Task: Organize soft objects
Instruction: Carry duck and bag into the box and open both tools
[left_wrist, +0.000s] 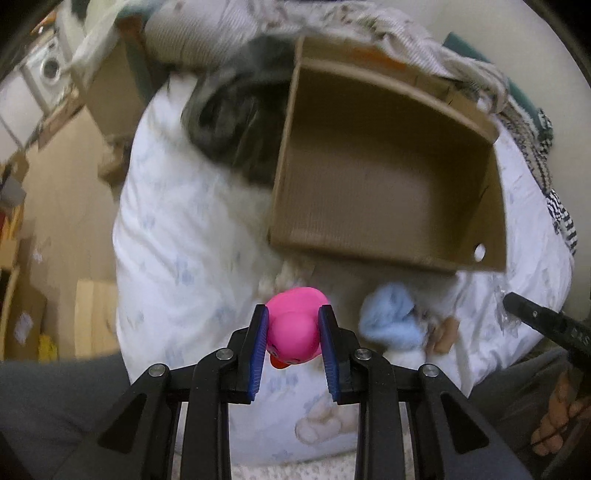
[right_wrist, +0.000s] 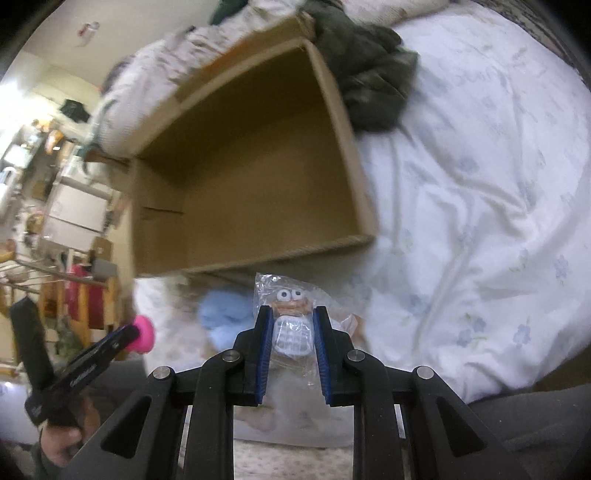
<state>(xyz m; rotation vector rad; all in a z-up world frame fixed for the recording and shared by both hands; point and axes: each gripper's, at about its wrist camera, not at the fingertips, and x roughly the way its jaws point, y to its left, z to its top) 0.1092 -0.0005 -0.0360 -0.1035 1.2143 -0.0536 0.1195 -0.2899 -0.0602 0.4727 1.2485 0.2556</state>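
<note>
On the white floral quilt an empty cardboard box waits at twelve o'clock. The left gripper pinches a pink rubber duck; the right gripper clamps a bagged googly-eyed toy, both apparently poised for boxing. A blue plush lies between.

Right tool: its two blue-padded fingers are closed on a small toy sealed in a clear plastic bag.
Bagged toy: pale and squishy-looking, with googly eyes, a brown band and a grid of white teeth.
Cardboard box: open and empty, resting on the bed just beyond the toy.
Bed: covered by a white duvet with faint blue flowers.
Blue soft object: light blue and fluffy, lying on the bed near the box's front edge.
Dark green garment: crumpled beside the box's far corner.
Left tool: at the left edge, gripping a pink toy.
</note>
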